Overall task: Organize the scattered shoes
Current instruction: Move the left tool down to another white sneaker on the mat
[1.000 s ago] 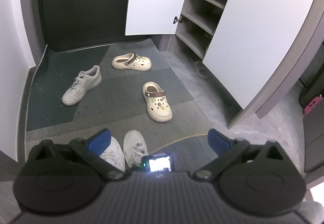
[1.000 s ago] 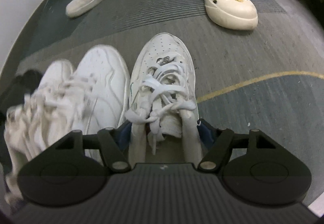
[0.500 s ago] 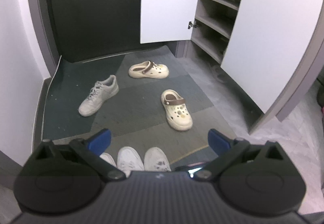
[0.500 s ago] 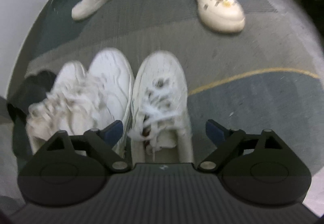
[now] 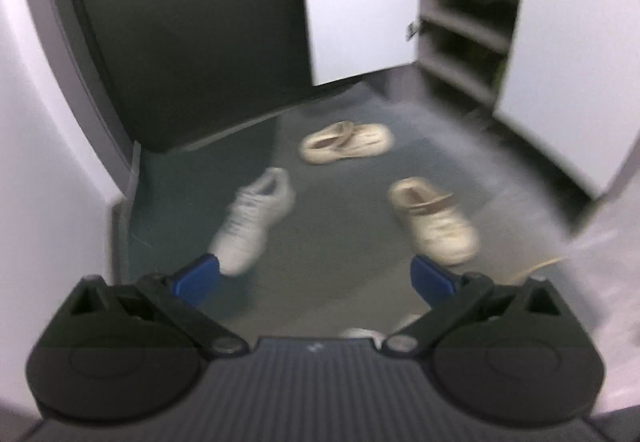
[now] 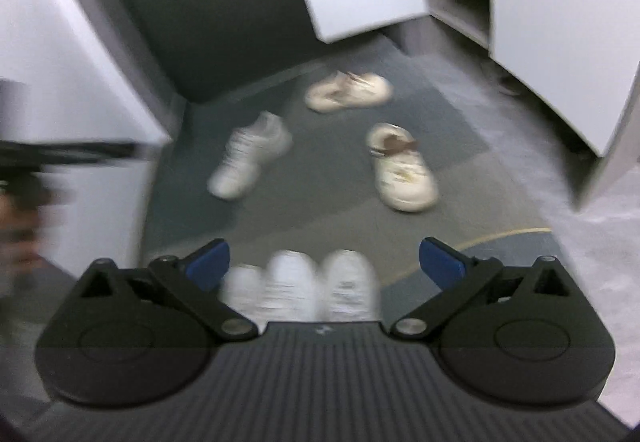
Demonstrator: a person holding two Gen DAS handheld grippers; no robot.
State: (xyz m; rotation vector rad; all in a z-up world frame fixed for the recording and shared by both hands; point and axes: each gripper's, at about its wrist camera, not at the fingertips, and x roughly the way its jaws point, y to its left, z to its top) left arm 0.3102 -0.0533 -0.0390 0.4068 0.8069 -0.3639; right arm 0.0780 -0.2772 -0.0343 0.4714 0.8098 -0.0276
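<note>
Both views are blurred by motion. A pale sneaker (image 5: 250,220) lies alone on the dark mat, with two cream clogs (image 5: 346,142) (image 5: 434,220) to its right. My left gripper (image 5: 314,278) hangs open above the mat, empty, its left pad near the sneaker's toe. In the right wrist view the same lone sneaker (image 6: 250,156) and clogs (image 6: 348,92) (image 6: 402,166) lie farther off. Three white sneakers (image 6: 300,284) stand side by side just below my right gripper (image 6: 324,262), whose jaws are opening wide, nothing between the pads.
An open shoe cabinet (image 5: 466,14) with grey shelves stands at the right, its white doors (image 5: 576,54) swung out over the floor. A dark door (image 5: 192,30) closes the back; a white wall (image 5: 44,146) runs along the left. A blurred dark shape (image 6: 24,178) shows at the right view's left edge.
My right gripper let go of the white sneaker, opened wide and rose high above the row. The left gripper moved forward and lower toward the lone sneaker and the clogs.
</note>
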